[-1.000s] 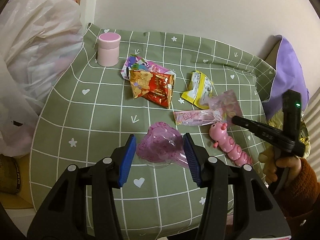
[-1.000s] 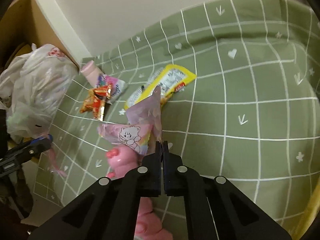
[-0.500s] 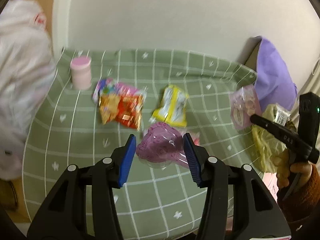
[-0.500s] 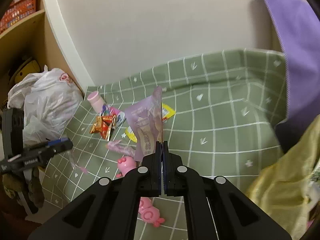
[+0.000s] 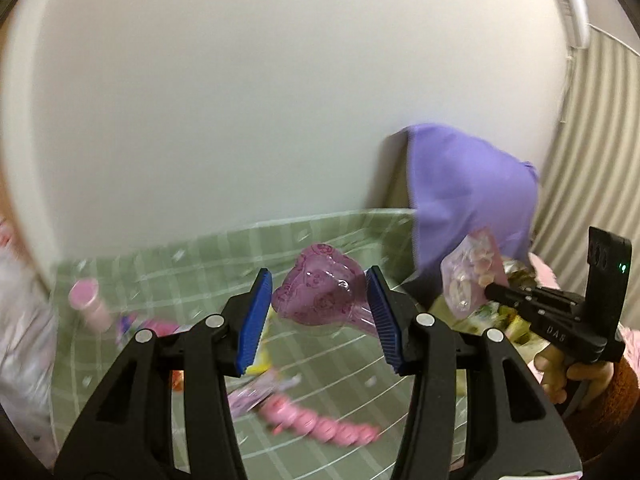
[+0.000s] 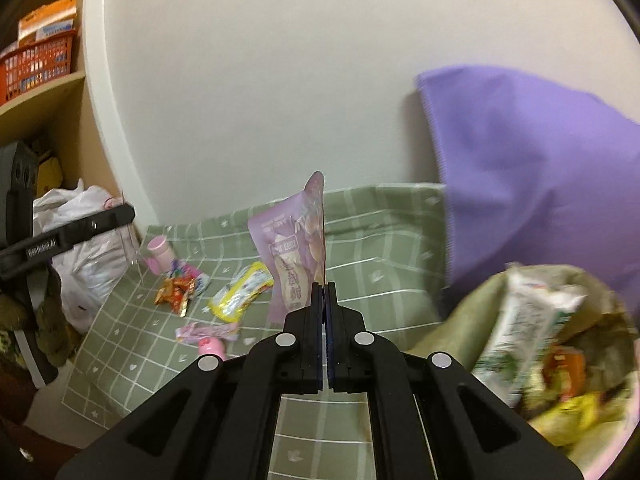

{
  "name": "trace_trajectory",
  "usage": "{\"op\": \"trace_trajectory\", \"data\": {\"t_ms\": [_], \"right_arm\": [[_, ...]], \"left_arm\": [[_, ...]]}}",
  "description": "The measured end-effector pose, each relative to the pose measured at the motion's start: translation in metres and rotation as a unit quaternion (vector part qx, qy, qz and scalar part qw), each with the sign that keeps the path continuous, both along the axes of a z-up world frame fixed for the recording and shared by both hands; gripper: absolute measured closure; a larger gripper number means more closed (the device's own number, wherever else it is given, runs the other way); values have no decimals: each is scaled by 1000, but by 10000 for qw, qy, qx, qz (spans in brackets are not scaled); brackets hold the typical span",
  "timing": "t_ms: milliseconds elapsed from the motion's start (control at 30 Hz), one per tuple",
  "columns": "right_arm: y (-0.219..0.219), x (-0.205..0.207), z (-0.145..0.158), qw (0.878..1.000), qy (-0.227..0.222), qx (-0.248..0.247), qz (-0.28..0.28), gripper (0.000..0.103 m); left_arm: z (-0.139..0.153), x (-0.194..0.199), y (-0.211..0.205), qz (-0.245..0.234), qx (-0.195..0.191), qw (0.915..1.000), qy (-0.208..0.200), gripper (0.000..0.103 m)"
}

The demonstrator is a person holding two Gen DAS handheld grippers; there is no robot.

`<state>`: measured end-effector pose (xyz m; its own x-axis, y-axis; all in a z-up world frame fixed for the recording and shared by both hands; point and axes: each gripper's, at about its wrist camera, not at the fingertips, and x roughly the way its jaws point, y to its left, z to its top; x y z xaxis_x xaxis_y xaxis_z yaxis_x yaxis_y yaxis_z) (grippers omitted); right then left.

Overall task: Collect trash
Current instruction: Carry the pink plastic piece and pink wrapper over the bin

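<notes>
Left wrist view. The left hand-held gripper (image 5: pixel 319 312) is clamped on a pink-tinted clear plastic tray (image 5: pixel 320 295), one blue pad against each side. The wide, flat-sided grip suits a thin moulded shell that would likely buckle if pinched at one edge. The tray is carried in the air above the tabletop (image 5: pixel 352 364), which has a green checked cover. At the right edge of this view the right hand-held gripper (image 5: pixel 490 290) carries a pale purple snack pouch (image 5: pixel 474 276) in front of a purple cloth (image 5: pixel 468 196). Uncollected items on the tabletop: a pink segmented toy (image 5: pixel 320 428) near the front edge, and a pink cylindrical container (image 5: pixel 86 302) towards the back left corner. This view is motion-blurred; smaller wrappers cannot be identified.

Right wrist view. The right hand-held gripper (image 6: pixel 325 286) is fully closed on the bottom edge of the pouch, which stands upright above the jaws. A thin flat film needs only an edge pinch. A trash bag (image 6: pixel 472 300) part-filled with wrappers lies open at the lower right, beside the cloth; it is judged to be the drop point. On the tabletop remain a yellow wrapper (image 6: pixel 240 292), a red-gold wrapper (image 6: pixel 176 290) and a pink strip wrapper (image 6: pixel 208 332). A white plastic bag (image 6: pixel 86 256) stands off the left edge. Nothing visibly blocks the path to the trash bag.
</notes>
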<state>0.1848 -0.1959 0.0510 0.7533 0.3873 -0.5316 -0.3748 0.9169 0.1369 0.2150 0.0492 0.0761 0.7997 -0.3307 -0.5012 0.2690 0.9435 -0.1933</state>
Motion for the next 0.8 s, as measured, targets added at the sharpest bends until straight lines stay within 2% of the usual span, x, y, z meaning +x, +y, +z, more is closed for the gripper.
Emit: {"op": "trace_trajectory", "data": {"t_ms": [100, 233, 467, 800], "right_arm": [[-24, -9, 9, 9995, -135, -76, -277, 99], [-57, -22, 14, 9975, -236, -67, -660, 99], [-110, -38, 13, 9914, -234, -62, -1289, 99], [-166, -54, 8, 9799, -29, -377, -1960, 99]], "left_arm": [[10, 8, -27, -344, -128, 9992, -147, 57], [13, 18, -64, -783, -159, 9967, -144, 57], [6, 26, -120, -1400, -127, 9900, -73, 57], [-10, 43, -193, -2134, -502, 9754, 229, 57]]}}
